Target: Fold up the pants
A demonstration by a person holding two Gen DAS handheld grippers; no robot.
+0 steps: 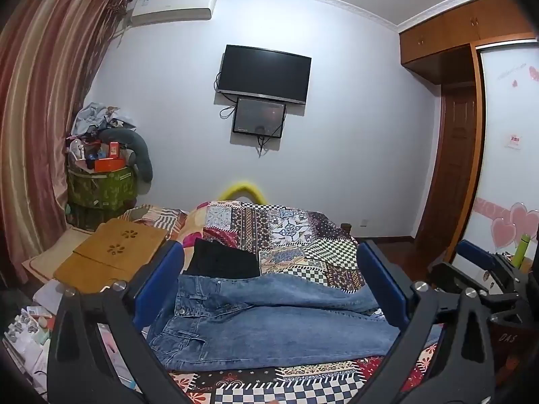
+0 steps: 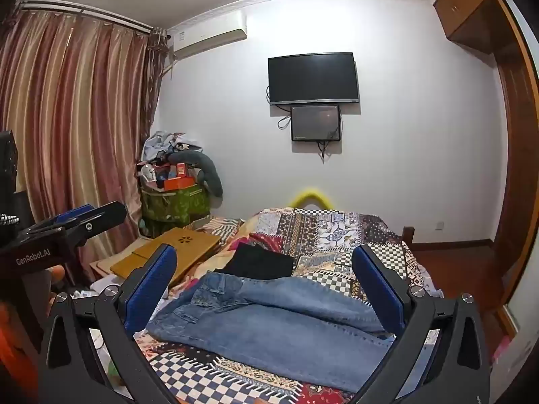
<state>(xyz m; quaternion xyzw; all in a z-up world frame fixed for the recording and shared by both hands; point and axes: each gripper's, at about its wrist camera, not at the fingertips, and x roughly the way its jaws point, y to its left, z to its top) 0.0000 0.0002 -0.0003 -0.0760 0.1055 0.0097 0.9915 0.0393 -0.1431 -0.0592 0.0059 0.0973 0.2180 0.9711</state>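
Blue jeans [image 1: 269, 330] lie across the patchwork bedspread [image 1: 296, 235], waistband at the left, legs running right. They also show in the right wrist view [image 2: 279, 323]. My left gripper [image 1: 269, 289] is open and empty, its blue pads [image 1: 158, 286] spread wide above the jeans. My right gripper [image 2: 266, 286] is open and empty too, held above the jeans. The right gripper shows at the right edge of the left wrist view [image 1: 478, 259]. The left gripper shows at the left edge of the right wrist view [image 2: 77, 219].
A folded black garment [image 1: 222, 256] lies on the bed just behind the jeans. A wooden lap desk [image 1: 114, 252] sits at the bed's left. A green bin of clutter [image 1: 101, 181] stands by the curtain. A wardrobe [image 1: 471, 134] is at the right.
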